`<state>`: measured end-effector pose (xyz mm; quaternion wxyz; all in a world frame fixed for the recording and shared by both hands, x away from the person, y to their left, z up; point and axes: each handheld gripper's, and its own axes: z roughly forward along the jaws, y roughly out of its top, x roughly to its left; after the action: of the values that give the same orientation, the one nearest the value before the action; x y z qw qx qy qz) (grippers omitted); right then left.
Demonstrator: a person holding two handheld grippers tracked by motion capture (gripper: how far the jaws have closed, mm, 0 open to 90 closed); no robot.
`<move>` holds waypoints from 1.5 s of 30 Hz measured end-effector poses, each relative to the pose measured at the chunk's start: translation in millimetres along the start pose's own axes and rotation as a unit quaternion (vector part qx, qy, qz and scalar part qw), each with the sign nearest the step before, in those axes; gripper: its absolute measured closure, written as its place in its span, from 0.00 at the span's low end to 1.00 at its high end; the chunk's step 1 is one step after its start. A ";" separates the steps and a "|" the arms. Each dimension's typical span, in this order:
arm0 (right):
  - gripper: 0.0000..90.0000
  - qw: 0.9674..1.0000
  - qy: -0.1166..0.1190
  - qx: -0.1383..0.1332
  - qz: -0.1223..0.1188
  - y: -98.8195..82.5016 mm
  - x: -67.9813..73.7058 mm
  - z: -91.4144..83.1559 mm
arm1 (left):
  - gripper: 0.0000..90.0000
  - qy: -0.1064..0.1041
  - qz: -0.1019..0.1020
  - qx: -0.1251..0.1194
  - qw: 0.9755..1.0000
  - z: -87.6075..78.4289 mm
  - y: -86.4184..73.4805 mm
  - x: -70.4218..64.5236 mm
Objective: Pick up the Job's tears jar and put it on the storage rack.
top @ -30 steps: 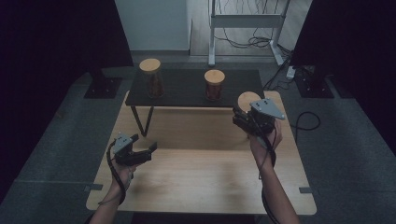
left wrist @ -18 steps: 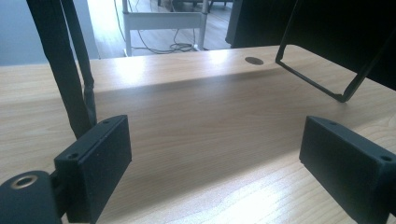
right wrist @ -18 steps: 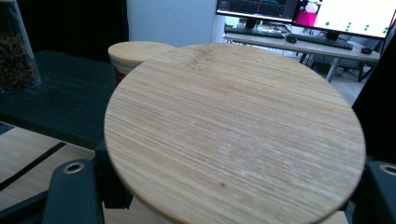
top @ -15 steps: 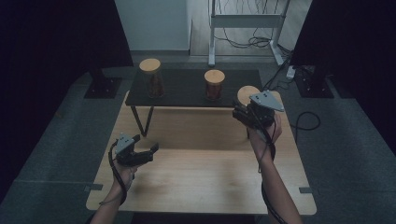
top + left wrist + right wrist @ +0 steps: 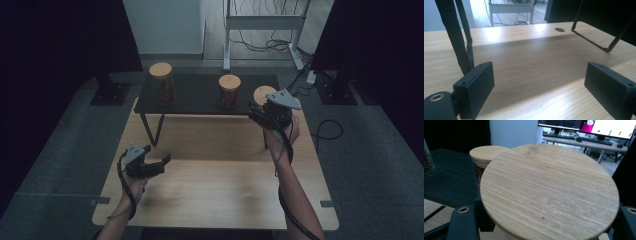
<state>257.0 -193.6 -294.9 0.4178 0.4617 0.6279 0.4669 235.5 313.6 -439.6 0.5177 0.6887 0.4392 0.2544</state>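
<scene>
My right gripper (image 5: 258, 113) is shut on a glass jar with a round bamboo lid (image 5: 263, 94), held at the right end of the black low shelf (image 5: 197, 96). In the right gripper view the lid (image 5: 549, 187) spreads wide above my black fingers (image 5: 464, 222). A second lidded jar (image 5: 229, 90) stands on the shelf just left of the held one, its lid (image 5: 487, 153) close behind. A taller jar (image 5: 162, 82) stands at the shelf's left end. My left gripper (image 5: 162, 164) hovers open over the wooden table (image 5: 215, 180), with bare wood between its pads (image 5: 476, 85).
The shelf's black wire leg (image 5: 594, 42) rests on the table ahead of the left gripper. A white metal stand (image 5: 260, 22) and cables lie on the floor behind. Dark curtains flank both sides. A cable (image 5: 327, 130) loops by the table's right edge.
My right gripper has carried the jar a little farther from me, toward the shelf's right end. The left gripper has stayed where it was.
</scene>
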 end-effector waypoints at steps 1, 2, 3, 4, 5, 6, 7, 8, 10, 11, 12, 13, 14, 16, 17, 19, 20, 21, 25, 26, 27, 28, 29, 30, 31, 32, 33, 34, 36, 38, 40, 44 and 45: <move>0.28 1.000 0.000 0.000 0.001 0.1 -0.6 1.8 | 0.10 0.000 0.000 0.001 1.000 0.5 0.0 0.2; 0.28 1.000 -0.001 0.001 0.001 0.2 -1.1 3.2 | 0.10 0.000 0.000 0.002 1.000 1.0 -0.1 0.5; 0.28 1.000 -0.001 0.001 0.002 0.1 -1.5 4.5 | 0.10 0.001 0.000 0.004 1.000 1.4 -0.2 0.9; 0.28 1.000 -0.001 0.000 0.002 0.0 -1.8 5.9 | 0.10 0.001 -0.003 0.004 1.000 1.7 -0.6 1.3; 0.28 1.000 -0.001 0.001 0.002 0.0 -2.4 7.2 | 0.10 0.002 -0.003 0.004 1.000 2.1 -0.9 1.4; 0.28 1.000 -0.001 0.001 0.003 0.1 -2.6 8.3 | 0.10 0.002 -0.003 0.005 1.000 2.3 -1.0 1.4; 0.28 1.000 -0.001 0.001 0.003 0.1 -2.6 9.0 | 0.10 0.002 -0.003 0.006 1.000 2.8 -1.1 1.1; 0.28 1.000 -0.001 0.001 0.002 0.2 -2.8 10.4 | 0.10 0.001 -0.002 0.007 1.000 3.0 -1.1 0.9; 0.28 1.000 -0.002 0.001 0.000 0.8 -2.5 12.0 | 0.10 0.001 0.001 0.007 1.000 3.1 -1.0 0.3; 0.28 1.000 -0.003 0.000 0.000 1.3 -2.3 13.0 | 0.10 0.001 0.001 0.007 1.000 3.1 -1.0 0.2; 0.28 1.000 -0.004 0.000 -0.001 1.8 -2.0 13.8 | 0.10 0.001 0.001 0.007 1.000 3.2 -0.9 0.1; 0.28 1.000 -0.005 -0.001 -0.001 2.1 -1.8 14.4 | 0.10 0.001 0.001 0.007 1.000 3.3 -0.8 0.0; 0.28 1.000 -0.006 0.000 0.000 2.9 -1.7 15.5 | 0.10 0.001 0.002 0.007 1.000 3.2 -0.7 -0.3; 0.28 1.000 -0.008 -0.002 0.001 4.0 -1.6 16.8 | 0.10 0.000 0.002 0.006 1.000 2.7 -0.4 -0.8; 0.28 1.000 -0.009 -0.002 0.002 4.4 -1.4 17.2 | 0.10 0.000 0.003 0.005 1.000 2.1 -0.3 -1.2; 0.28 1.000 -0.008 -0.005 0.002 5.0 -1.9 17.9 | 0.10 0.000 0.003 0.002 1.000 1.3 -0.3 -1.4; 0.28 1.000 -0.008 -0.007 0.003 5.2 -1.9 18.3 | 0.10 -0.001 0.003 0.002 1.000 1.0 -0.2 -1.4; 0.28 1.000 -0.009 -0.007 0.003 5.8 -1.9 19.2 | 0.10 -0.001 0.003 0.002 1.000 0.8 -0.1 -1.4; 0.28 1.000 -0.013 -0.004 0.004 8.4 -2.0 23.0 | 0.10 0.000 0.003 0.001 1.000 0.3 0.0 -1.0; 0.28 1.000 -0.013 -0.003 0.004 9.1 -2.4 24.3 | 0.10 0.000 0.002 0.000 1.000 0.0 0.0 -1.1; 0.28 1.000 -0.014 -0.001 0.004 9.8 -2.6 25.7 | 0.10 0.000 0.002 -0.001 1.000 -0.3 0.0 -1.0; 0.28 1.000 -0.016 0.001 0.003 10.1 -2.7 27.3 | 0.10 0.000 0.002 -0.001 1.000 -0.5 0.1 -1.0; 0.28 1.000 -0.017 0.003 0.004 10.5 -2.6 28.8 | 0.10 0.000 0.002 -0.001 1.000 -0.7 0.2 -1.0; 0.28 1.000 -0.019 0.004 0.005 10.3 -3.0 30.3 | 0.10 0.000 0.001 -0.002 1.000 -0.7 0.0 -1.0; 0.28 1.000 -0.019 0.005 0.005 10.3 -3.4 31.4 | 0.10 -0.001 0.001 -0.002 1.000 -0.5 0.0 -1.0; 0.28 1.000 -0.020 0.006 0.007 10.0 -4.0 33.3 | 0.10 -0.001 0.001 -0.001 1.000 -0.2 -0.1 -1.0; 0.28 1.000 -0.021 0.007 0.008 9.8 -4.3 34.7 | 0.10 -0.001 0.001 -0.001 1.000 0.0 -0.2 -1.0; 0.28 1.000 -0.022 0.008 0.008 9.5 -4.7 35.8 | 0.10 -0.002 0.001 0.000 1.000 0.5 -0.2 -0.7; 0.28 1.000 -0.023 0.009 0.009 9.1 -5.1 38.5 | 0.10 -0.002 0.000 0.002 1.000 1.4 -0.4 -0.2; 0.28 1.000 -0.024 0.008 0.008 8.9 -5.0 41.1 | 0.10 -0.002 -0.001 0.004 1.000 2.2 -0.9 0.4; 0.28 1.000 -0.024 0.009 0.008 9.4 -5.0 43.8 | 0.10 -0.002 -0.002 0.005 1.000 2.8 -1.2 1.2; 0.28 1.000 -0.025 0.011 0.007 10.1 -4.4 48.9 | 0.10 -0.002 -0.002 0.006 1.000 3.1 -1.3 1.4; 0.28 1.000 -0.026 0.011 0.008 10.3 -4.2 49.8 | 0.10 -0.001 -0.002 0.006 1.000 2.9 -1.3 1.3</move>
<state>307.6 -186.3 -295.3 0.4248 0.4831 0.6187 0.4510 238.1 313.4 -441.9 0.5144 0.6913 0.4417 0.2498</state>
